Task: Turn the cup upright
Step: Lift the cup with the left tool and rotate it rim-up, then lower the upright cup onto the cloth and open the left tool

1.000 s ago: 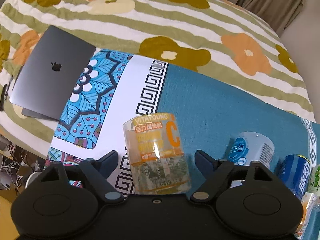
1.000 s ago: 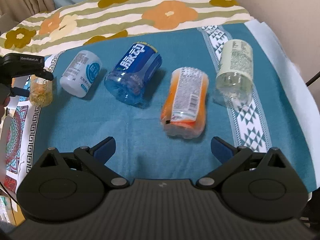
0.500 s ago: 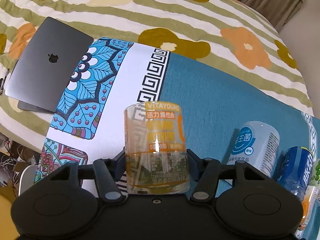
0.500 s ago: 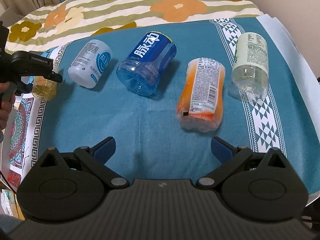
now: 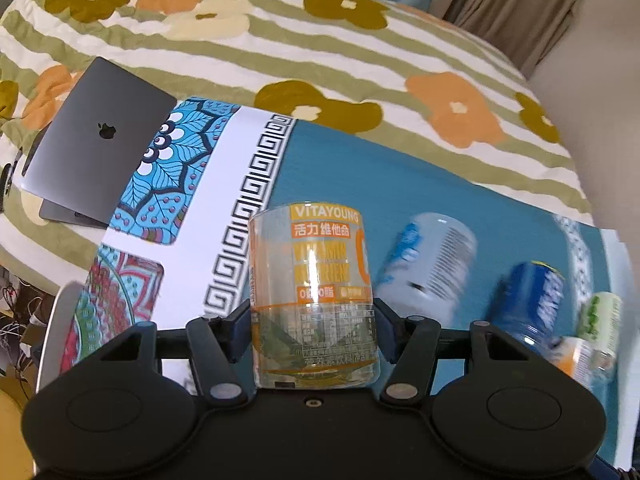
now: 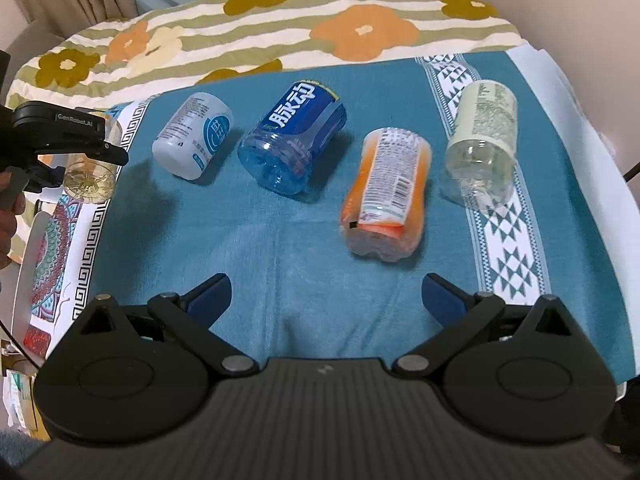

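My left gripper (image 5: 312,326) is shut on a clear plastic cup with orange VITAYOUNG print (image 5: 310,280), gripping its lower part from both sides. In the right wrist view the cup (image 6: 90,170) is lifted off the cloth at the far left, lying on its side in the left gripper (image 6: 76,148). My right gripper (image 6: 326,294) is open and empty over the teal cloth (image 6: 260,240), in front of the row of lying cups.
A white cup (image 6: 194,142), a blue cup (image 6: 294,146), an orange cup (image 6: 386,192) and a pale green cup (image 6: 480,146) lie on their sides. A grey laptop (image 5: 96,144) rests on the flowered bedcover at the left.
My left gripper closed on the orange-print cup and lifted it off the cloth, swinging right. My right gripper stayed open and shifted slightly.
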Demonstrator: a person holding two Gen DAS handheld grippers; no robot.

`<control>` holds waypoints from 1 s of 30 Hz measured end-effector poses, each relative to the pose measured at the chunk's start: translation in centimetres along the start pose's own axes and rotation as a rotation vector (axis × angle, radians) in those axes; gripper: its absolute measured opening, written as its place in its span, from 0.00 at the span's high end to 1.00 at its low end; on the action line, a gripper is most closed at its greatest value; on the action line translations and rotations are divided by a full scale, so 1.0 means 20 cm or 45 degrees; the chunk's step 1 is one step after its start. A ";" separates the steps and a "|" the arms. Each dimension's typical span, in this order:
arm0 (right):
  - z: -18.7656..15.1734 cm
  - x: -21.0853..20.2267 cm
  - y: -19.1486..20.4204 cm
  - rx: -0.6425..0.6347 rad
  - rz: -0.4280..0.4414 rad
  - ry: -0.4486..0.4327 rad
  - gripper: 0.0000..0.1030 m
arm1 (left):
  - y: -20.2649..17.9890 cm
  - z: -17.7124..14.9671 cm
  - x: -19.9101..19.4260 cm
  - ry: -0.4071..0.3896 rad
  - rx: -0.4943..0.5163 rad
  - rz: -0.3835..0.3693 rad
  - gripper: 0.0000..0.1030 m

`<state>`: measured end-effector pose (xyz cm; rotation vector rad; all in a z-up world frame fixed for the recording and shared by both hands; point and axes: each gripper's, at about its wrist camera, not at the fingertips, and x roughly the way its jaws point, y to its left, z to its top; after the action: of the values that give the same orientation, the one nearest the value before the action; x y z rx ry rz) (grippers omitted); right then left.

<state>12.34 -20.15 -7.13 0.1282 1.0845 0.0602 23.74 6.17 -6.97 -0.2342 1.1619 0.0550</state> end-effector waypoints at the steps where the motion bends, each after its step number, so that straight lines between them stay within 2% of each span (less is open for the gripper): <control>1: -0.01 -0.02 -0.02 -0.003 0.003 -0.008 0.00 | -0.02 -0.02 -0.03 -0.010 -0.001 -0.005 0.38; 8: -0.08 -0.14 -0.14 -0.023 0.039 -0.052 0.00 | -0.13 -0.23 -0.23 -0.074 -0.018 -0.038 0.38; 13: -0.15 -0.20 -0.22 -0.086 0.061 -0.079 0.00 | -0.20 -0.40 -0.28 -0.076 -0.008 -0.035 0.38; 23: -0.27 -0.13 -0.35 -0.157 0.091 -0.023 0.00 | -0.34 -0.66 -0.09 0.066 0.066 -0.032 0.38; 30: -0.32 -0.07 -0.34 -0.175 0.111 0.015 0.00 | -0.46 -0.72 0.02 0.115 0.205 -0.026 0.37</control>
<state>5.88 -26.56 -9.75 0.0517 1.0826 0.2137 12.30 -5.84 -11.32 -0.1071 1.2470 -0.0674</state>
